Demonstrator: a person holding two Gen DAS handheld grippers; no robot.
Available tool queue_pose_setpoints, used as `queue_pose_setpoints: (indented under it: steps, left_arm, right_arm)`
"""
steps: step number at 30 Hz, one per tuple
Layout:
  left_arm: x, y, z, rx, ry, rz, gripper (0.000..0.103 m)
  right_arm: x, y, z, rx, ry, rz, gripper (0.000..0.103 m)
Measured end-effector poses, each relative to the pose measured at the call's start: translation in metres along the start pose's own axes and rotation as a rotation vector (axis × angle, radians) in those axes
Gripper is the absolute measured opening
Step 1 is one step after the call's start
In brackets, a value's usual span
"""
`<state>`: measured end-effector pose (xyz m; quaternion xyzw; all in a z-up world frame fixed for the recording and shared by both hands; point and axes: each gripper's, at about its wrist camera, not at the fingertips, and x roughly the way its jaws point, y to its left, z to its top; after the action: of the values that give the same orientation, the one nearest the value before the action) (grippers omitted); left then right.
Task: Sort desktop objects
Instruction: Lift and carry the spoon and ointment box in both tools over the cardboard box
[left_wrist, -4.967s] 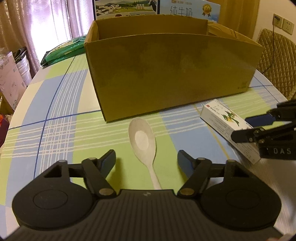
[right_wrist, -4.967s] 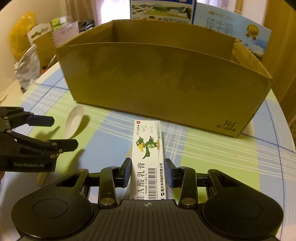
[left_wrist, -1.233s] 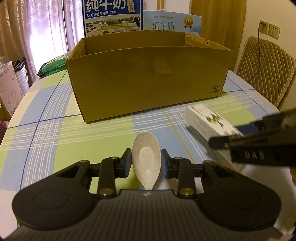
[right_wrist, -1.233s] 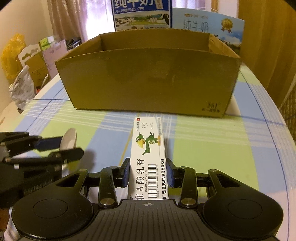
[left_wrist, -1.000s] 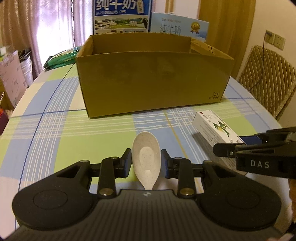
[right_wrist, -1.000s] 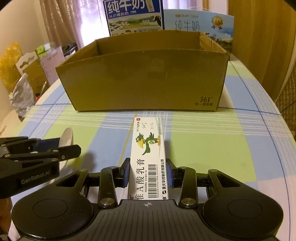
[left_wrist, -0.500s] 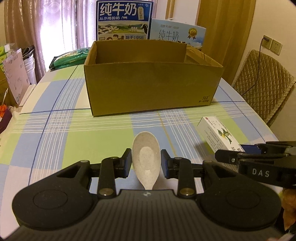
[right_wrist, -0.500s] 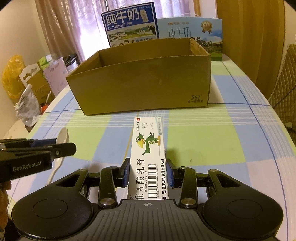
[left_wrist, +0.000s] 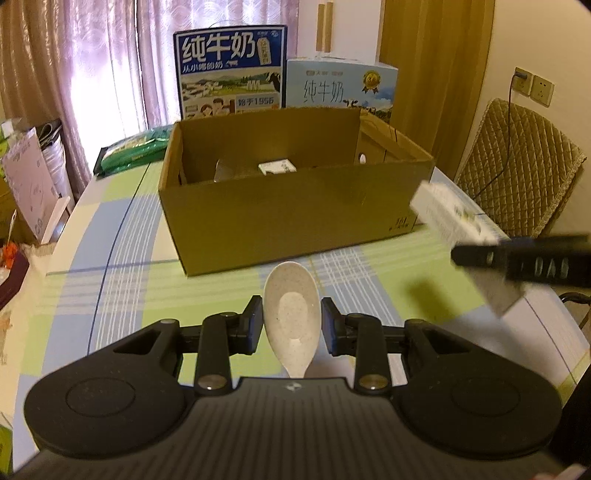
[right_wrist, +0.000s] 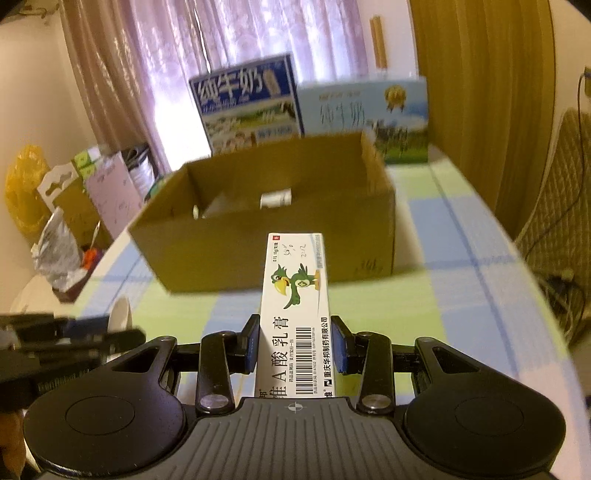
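The cardboard box (left_wrist: 295, 218) near the table's far edge holds a small white carton (left_wrist: 277, 167). The left gripper (left_wrist: 291, 325) clamps a speckled spoon (left_wrist: 291, 317); the right gripper (right_wrist: 295, 345) clamps an ointment box (right_wrist: 295, 295).

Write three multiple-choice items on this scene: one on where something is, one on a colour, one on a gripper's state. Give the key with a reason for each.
1. Where do the two milk cartons stand?
A. inside the cardboard box
B. behind the cardboard box
C. on the chair

2. What colour is the bird printed on the ointment box?
A. green
B. red
C. purple

3. What is the left gripper doing?
A. open over bare cloth
B. shut on the ointment box
C. shut on the spoon

Key: 1 B, the milk cartons rise beyond the far wall of the cardboard box. 2 A, the bird on the ointment box is green. 3 C, the left gripper has both pads against the spoon.
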<state>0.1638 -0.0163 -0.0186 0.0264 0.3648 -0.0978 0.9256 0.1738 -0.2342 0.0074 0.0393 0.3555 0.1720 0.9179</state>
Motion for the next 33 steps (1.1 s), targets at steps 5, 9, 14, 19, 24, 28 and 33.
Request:
queue_pose_setpoints:
  steps: [5, 9, 14, 19, 24, 28, 33]
  left_arm:
    - [-0.001, -0.005, 0.019, 0.03, -0.012, 0.002, 0.028]
    - [-0.003, -0.007, 0.034, 0.046, -0.021, -0.003, 0.028]
    - [-0.007, -0.002, 0.054, 0.047, -0.038, -0.006, 0.028]
    - [-0.009, 0.007, 0.079, 0.062, -0.052, 0.012, 0.028]
    - [-0.008, 0.014, 0.103, 0.073, -0.065, 0.026, 0.028]
    - [-0.005, 0.016, 0.116, 0.068, -0.069, 0.021, 0.028]
    - [-0.002, 0.015, 0.123, 0.076, -0.065, 0.017, 0.028]
  right_arm:
    - [-0.008, -0.008, 0.03, -0.033, -0.042, -0.008, 0.035]
    - [-0.013, -0.012, 0.047, -0.055, -0.066, -0.018, 0.035]
    - [-0.018, -0.015, 0.062, -0.078, -0.081, -0.03, 0.035]
    - [-0.017, -0.02, 0.073, -0.096, -0.083, -0.042, 0.035]
    - [-0.01, -0.02, 0.084, -0.122, -0.075, -0.046, 0.035]
    - [-0.004, -0.016, 0.091, -0.139, -0.071, -0.042, 0.035]
    - [0.001, -0.013, 0.097, -0.152, -0.066, -0.036, 0.035]
